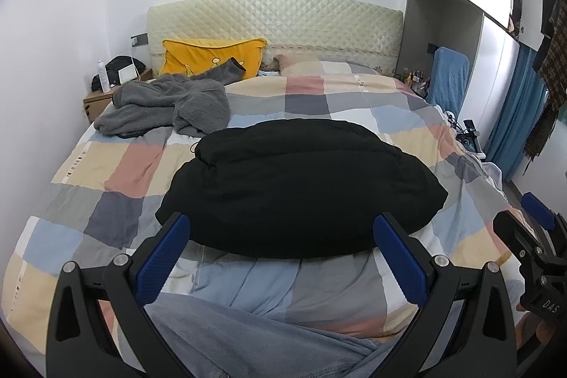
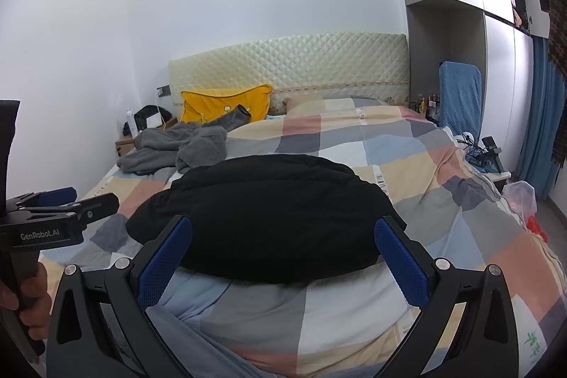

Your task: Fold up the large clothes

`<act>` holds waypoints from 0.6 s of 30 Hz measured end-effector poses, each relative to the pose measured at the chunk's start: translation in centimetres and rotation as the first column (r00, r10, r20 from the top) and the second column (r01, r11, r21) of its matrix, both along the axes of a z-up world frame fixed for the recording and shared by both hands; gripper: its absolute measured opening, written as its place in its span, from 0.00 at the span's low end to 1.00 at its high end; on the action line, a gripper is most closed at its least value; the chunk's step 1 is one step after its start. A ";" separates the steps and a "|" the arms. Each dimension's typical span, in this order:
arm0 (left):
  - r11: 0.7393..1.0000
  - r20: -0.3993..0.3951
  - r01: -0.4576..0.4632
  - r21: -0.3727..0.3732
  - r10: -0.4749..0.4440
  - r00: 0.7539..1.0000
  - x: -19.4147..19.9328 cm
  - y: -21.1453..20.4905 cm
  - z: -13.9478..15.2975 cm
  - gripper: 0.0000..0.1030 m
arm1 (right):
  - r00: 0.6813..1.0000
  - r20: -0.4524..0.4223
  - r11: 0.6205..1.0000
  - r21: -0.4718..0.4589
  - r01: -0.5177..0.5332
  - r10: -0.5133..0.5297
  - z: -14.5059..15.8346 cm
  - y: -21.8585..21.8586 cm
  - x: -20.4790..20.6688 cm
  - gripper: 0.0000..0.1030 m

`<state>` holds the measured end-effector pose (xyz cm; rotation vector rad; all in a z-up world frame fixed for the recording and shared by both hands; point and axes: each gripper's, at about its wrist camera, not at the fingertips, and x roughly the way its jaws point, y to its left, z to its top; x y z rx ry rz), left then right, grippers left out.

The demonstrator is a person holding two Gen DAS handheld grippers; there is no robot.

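A black padded garment (image 1: 297,186) (image 2: 269,218) lies in a compact folded bundle in the middle of the checked bedspread (image 1: 106,172) (image 2: 443,172). A crumpled grey fleece garment (image 1: 166,105) (image 2: 177,147) lies at the far left of the bed, one sleeve reaching onto the yellow pillow (image 1: 212,54) (image 2: 223,103). My left gripper (image 1: 283,229) is open, held just short of the black bundle's near edge, with nothing between its blue pads. My right gripper (image 2: 283,232) is open too, at the same near edge and empty.
A quilted headboard (image 1: 276,20) backs the bed. A wooden nightstand (image 1: 97,100) with a black bag stands at the far left. A blue-covered chair (image 2: 459,94), wardrobe and blue curtain (image 2: 538,116) line the right side. A plastic bag (image 2: 521,197) sits by the bed's right edge. Grey trousers (image 1: 248,342) fill the near foreground.
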<state>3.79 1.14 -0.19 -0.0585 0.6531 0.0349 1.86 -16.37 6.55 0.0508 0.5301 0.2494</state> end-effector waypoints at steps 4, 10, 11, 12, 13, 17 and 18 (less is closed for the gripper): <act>1.000 -0.005 0.009 -0.004 -0.009 1.000 0.0 -0.1 0.0 1.00 | 1.000 0.002 1.000 0.000 0.000 0.000 0.0 0.0 0.0 1.00; 1.000 -0.007 0.008 -0.008 -0.008 1.000 0.0 0.0 0.0 1.00 | 1.000 0.003 1.000 -0.001 0.001 -0.001 0.1 0.0 -0.1 1.00; 1.000 -0.007 0.009 -0.007 -0.009 1.000 0.0 0.0 0.0 1.00 | 1.000 0.003 1.000 0.000 0.000 0.000 0.1 0.0 -0.1 1.00; 1.000 -0.007 0.009 -0.006 -0.009 1.000 0.0 0.0 0.0 1.00 | 1.000 0.004 1.000 0.000 0.000 0.000 0.1 0.0 0.0 1.00; 1.000 -0.004 0.010 -0.002 -0.010 1.000 0.0 -0.1 0.0 1.00 | 1.000 0.002 1.000 0.000 0.000 0.000 0.1 0.0 0.0 1.00; 1.000 -0.010 0.006 0.021 -0.006 1.000 0.1 -0.1 0.0 1.00 | 1.000 -0.012 1.000 0.003 0.001 -0.001 -0.1 0.0 0.2 1.00; 1.000 -0.012 0.009 0.016 -0.009 1.000 0.2 0.0 0.0 1.00 | 1.000 -0.013 1.000 0.002 0.002 -0.002 -0.1 0.0 0.2 1.00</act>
